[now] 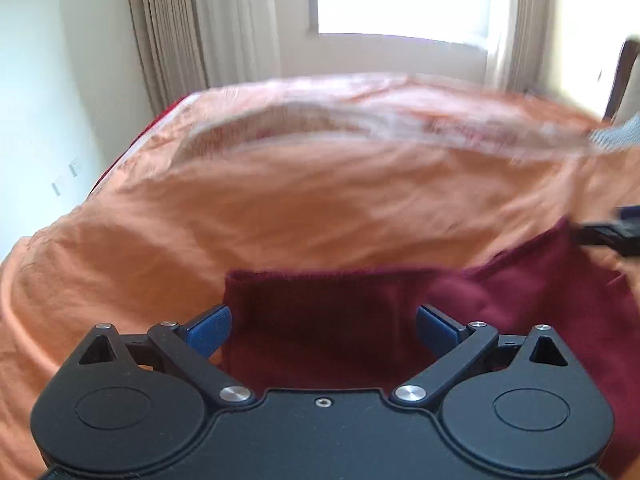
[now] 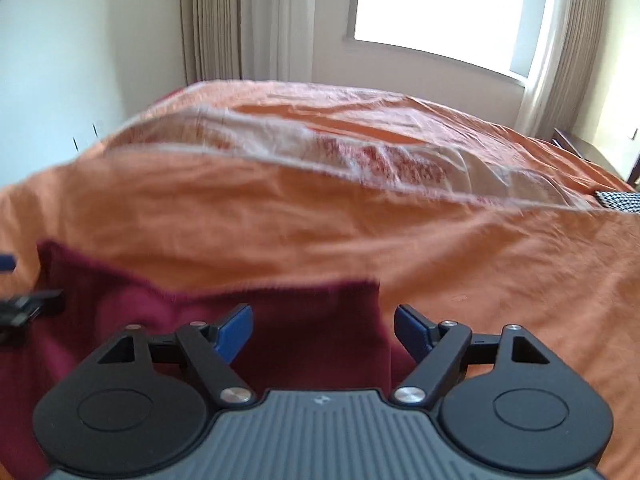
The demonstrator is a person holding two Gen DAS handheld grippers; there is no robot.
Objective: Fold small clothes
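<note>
A dark red garment (image 1: 320,320) lies flat on an orange bedspread (image 1: 280,208). In the left wrist view my left gripper (image 1: 323,330) stands open just above the garment's left part, its blue pads wide apart, nothing between them. The right gripper's tip (image 1: 608,232) shows at the right edge by the garment's far corner. In the right wrist view my right gripper (image 2: 323,332) is open over the same garment (image 2: 312,332) near its right edge, holding nothing. The left gripper's tip (image 2: 28,306) appears at the left edge. Both views are motion-blurred.
The bedspread (image 2: 360,232) has a white and red patterned band (image 2: 360,160) across its far half. A checked cloth (image 2: 620,200) lies at the bed's right side. Curtains (image 1: 180,32) and a bright window (image 2: 440,4) stand behind. Dark furniture (image 2: 580,148) sits at the far right.
</note>
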